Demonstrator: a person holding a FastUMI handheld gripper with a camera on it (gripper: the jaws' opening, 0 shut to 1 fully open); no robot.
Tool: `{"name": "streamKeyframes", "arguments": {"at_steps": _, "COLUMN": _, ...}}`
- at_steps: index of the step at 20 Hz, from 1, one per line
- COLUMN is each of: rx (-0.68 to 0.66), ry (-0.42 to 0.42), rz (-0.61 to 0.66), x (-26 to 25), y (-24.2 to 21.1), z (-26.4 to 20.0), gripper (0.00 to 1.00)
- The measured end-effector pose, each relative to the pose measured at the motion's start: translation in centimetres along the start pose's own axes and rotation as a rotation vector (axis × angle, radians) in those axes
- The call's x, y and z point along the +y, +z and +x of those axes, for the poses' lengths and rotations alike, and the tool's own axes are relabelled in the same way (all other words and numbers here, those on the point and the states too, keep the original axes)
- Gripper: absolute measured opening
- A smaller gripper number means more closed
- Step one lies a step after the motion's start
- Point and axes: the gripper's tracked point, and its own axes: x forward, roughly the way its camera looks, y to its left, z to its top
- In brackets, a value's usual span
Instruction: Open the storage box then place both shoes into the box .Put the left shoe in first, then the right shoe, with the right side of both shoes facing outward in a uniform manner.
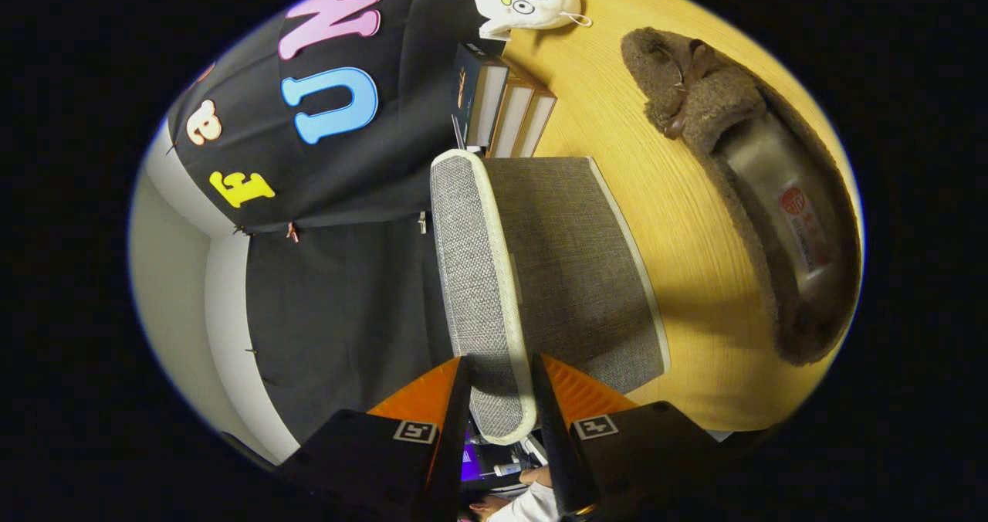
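The grey fabric storage box [571,275] with cream trim stands on the wooden table [679,290]. Its lid [475,275] is swung up, and the rounded lid edge runs between my fingers. My gripper [500,361] is rolled sideways and shut on that lid edge, one finger on each face. One brown fuzzy shoe [733,167] lies on the table beyond the box and off to the side, its opening and pale insole facing me.
A few books [505,105] stand against the black cloth wall just past the box. A white plush toy [525,1] lies farther along the table. A person's hand and white sleeve [525,499] show behind the fingers.
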Motion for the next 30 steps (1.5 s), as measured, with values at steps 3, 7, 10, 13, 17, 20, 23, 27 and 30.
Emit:
{"name": "streamKeyframes", "arguments": {"at_steps": 3, "rx": -0.017, "ry": 0.006, "rz": 0.047, "x": 0.5, "y": 0.5, "z": -0.2, "gripper": 0.21}}
{"name": "streamKeyframes", "arguments": {"at_steps": 7, "rx": -0.021, "ry": 0.053, "rz": 0.02, "x": 2.1, "y": 0.2, "z": -0.4, "gripper": 0.08}}
{"name": "streamKeyframes", "arguments": {"at_steps": 10, "rx": 0.01, "ry": 0.075, "rz": -0.022, "x": 3.8, "y": -0.7, "z": -0.8, "gripper": 0.05}}
{"name": "streamKeyframes", "arguments": {"at_steps": 13, "rx": 0.015, "ry": 0.098, "rz": -0.048, "x": 6.4, "y": -1.1, "z": -1.1, "gripper": 0.05}}
{"name": "streamKeyframes", "arguments": {"at_steps": 17, "rx": 0.032, "ry": 0.148, "rz": -0.138, "x": 12.0, "y": -2.4, "z": -1.1, "gripper": 0.05}}
{"name": "streamKeyframes", "arguments": {"at_steps": 20, "rx": 0.05, "ry": 0.135, "rz": -0.223, "x": 15.1, "y": -4.0, "z": 0.8, "gripper": 0.05}}
{"name": "streamKeyframes", "arguments": {"at_steps": 23, "rx": 0.077, "ry": 0.129, "rz": -0.298, "x": 18.0, "y": -6.4, "z": 3.5, "gripper": 0.05}}
{"name": "streamKeyframes", "arguments": {"at_steps": 27, "rx": 0.122, "ry": 0.11, "rz": -0.445, "x": 20.9, "y": -10.1, "z": 8.2, "gripper": 0.05}}
{"name": "streamKeyframes", "arguments": {"at_steps": 30, "rx": 0.144, "ry": 0.089, "rz": -0.502, "x": 22.0, "y": -12.2, "z": 12.2, "gripper": 0.05}}
